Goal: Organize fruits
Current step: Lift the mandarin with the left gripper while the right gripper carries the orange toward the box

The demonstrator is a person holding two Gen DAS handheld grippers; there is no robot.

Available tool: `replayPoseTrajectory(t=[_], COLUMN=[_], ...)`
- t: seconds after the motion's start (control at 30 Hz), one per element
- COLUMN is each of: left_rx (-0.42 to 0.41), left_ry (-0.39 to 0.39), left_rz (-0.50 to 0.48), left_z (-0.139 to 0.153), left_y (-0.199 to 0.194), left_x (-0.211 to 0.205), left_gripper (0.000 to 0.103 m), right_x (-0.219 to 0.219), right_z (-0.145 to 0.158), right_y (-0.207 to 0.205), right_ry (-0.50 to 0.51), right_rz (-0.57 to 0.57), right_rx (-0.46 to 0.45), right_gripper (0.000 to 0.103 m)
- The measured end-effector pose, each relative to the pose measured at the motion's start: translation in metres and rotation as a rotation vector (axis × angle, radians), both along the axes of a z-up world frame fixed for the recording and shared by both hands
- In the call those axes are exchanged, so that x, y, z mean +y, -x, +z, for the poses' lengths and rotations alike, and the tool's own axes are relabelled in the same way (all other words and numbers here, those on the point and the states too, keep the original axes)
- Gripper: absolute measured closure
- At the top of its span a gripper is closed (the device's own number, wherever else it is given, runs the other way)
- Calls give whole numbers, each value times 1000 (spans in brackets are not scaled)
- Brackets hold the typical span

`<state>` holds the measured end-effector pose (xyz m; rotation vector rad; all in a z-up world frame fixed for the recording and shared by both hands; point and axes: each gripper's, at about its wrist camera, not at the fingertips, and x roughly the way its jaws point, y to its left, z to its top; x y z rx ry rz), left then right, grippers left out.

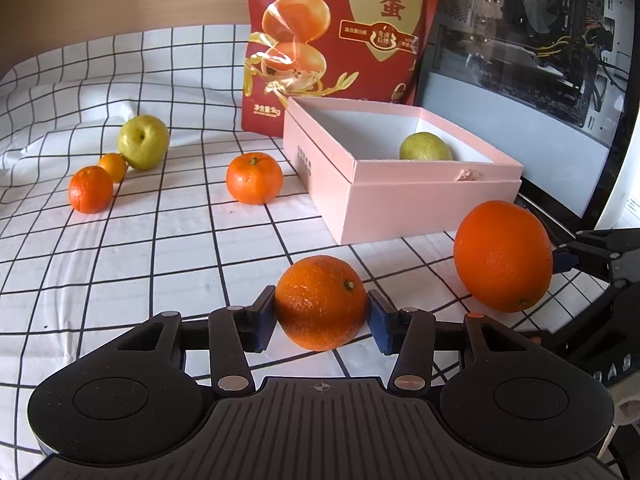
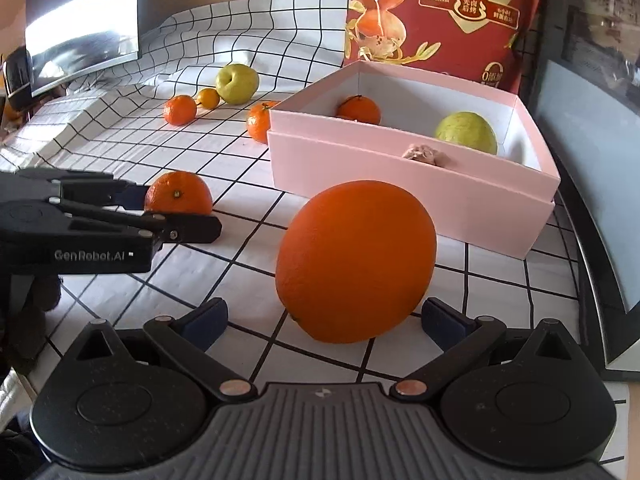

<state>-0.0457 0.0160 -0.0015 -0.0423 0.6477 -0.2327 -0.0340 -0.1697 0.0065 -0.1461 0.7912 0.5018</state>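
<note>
Gripping a mandarin [image 1: 320,303] in the left gripper [image 1: 320,316] | right gripper [image 2: 324,322] spread wide around the big orange [image 2: 355,261], pads not touching | pink box [image 2: 400,184] just behind

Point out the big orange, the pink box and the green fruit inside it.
big orange [image 2: 354,260], right wrist view, middle of its peel.
pink box [image 2: 400,184], right wrist view, near outer wall.
green fruit [image 2: 466,133], right wrist view, its visible top, inside the box.

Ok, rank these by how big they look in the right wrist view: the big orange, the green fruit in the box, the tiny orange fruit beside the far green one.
1. big orange, though nearest the camera
2. green fruit
3. tiny orange fruit
</note>
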Motion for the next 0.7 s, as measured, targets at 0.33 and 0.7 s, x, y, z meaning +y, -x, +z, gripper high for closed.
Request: replayPoseTrajectory(t=[0.33, 0.7], left_rx=[1, 2], left_ry=[18, 24], left_rz=[4, 5], left_z=[0, 1], left_y=[0, 0], left_x=[1, 2], left_gripper=[51, 51], right_x=[-7, 14], right_z=[0, 2], right_y=[-17, -26], right_ry=[-23, 24], right_rz=[-105, -102], right_rx=[31, -5], right_gripper=[0, 22])
